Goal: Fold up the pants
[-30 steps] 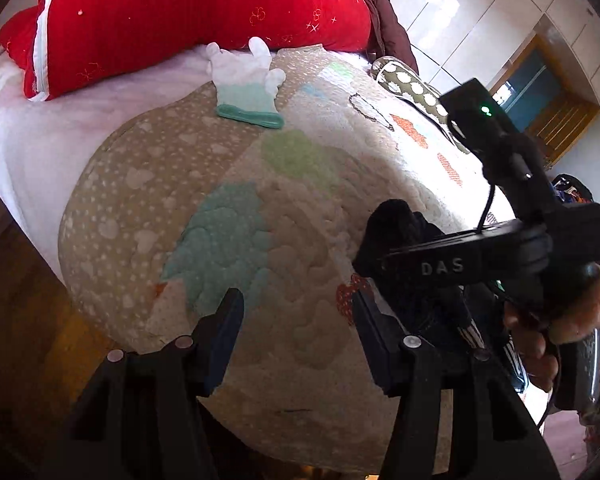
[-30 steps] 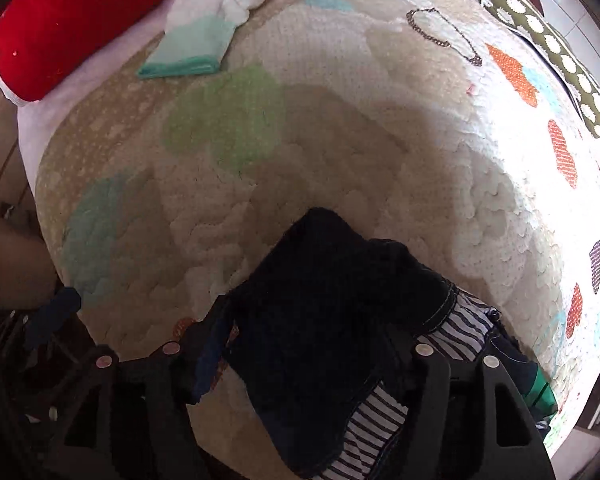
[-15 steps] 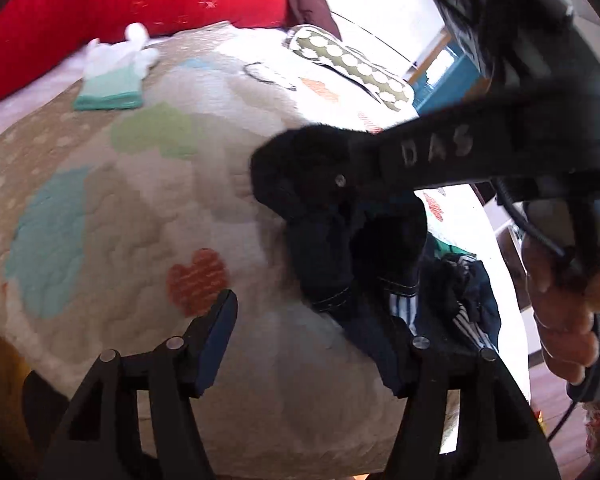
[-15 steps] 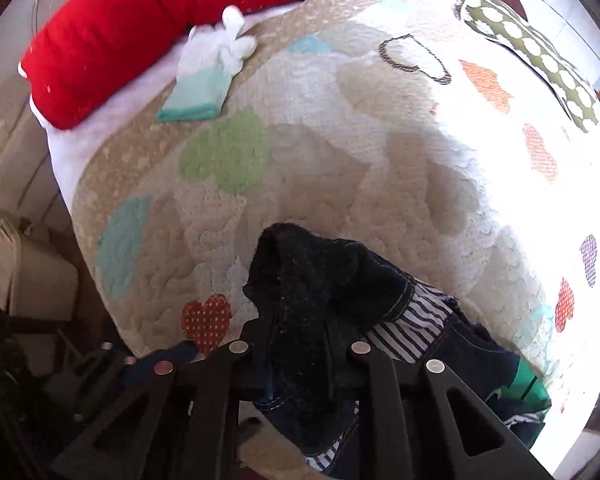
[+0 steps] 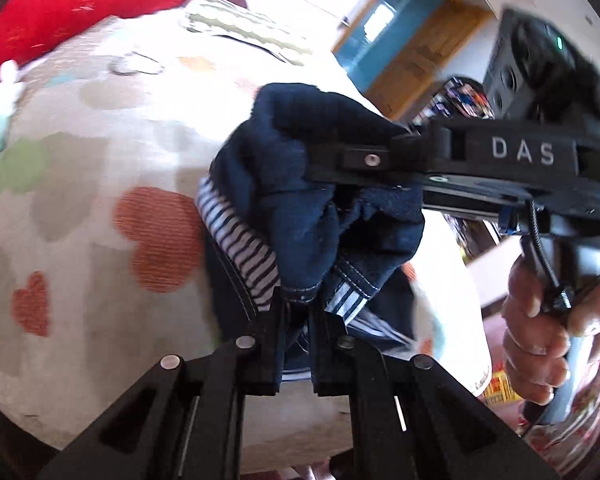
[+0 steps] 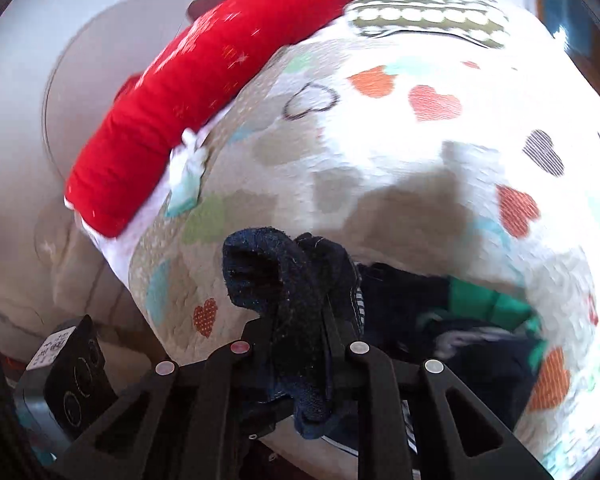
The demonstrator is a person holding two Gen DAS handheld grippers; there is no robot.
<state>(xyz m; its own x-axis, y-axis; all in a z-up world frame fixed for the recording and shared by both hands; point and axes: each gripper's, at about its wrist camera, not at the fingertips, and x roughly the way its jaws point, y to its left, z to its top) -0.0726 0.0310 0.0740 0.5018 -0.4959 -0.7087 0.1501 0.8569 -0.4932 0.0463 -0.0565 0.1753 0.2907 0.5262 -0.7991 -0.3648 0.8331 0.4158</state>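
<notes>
The dark blue pants (image 5: 300, 184) with a striped lining hang bunched above the heart-patterned quilt (image 5: 100, 160). In the left wrist view my left gripper (image 5: 298, 320) is shut on a stitched edge of the pants at the bottom of the bunch. My right gripper (image 5: 320, 168), held by a hand (image 5: 548, 320), reaches in from the right and clamps the upper fold. In the right wrist view the right gripper (image 6: 300, 332) is shut on a thick wad of the pants (image 6: 284, 280). The rest of the pants trails down behind the fingers.
A long red bolster (image 6: 204, 92) lies along the far side of the bed, with a small white-and-mint garment (image 6: 188, 180) beside it. A spotted pillow (image 6: 428, 16) sits at the far end. More clothes, one of them green (image 6: 488, 304), are piled right of the pants.
My left gripper swung over to the pants and shut on their lower edge. My right gripper, closed on the pants half a second ago, has lifted them off the quilt.
</notes>
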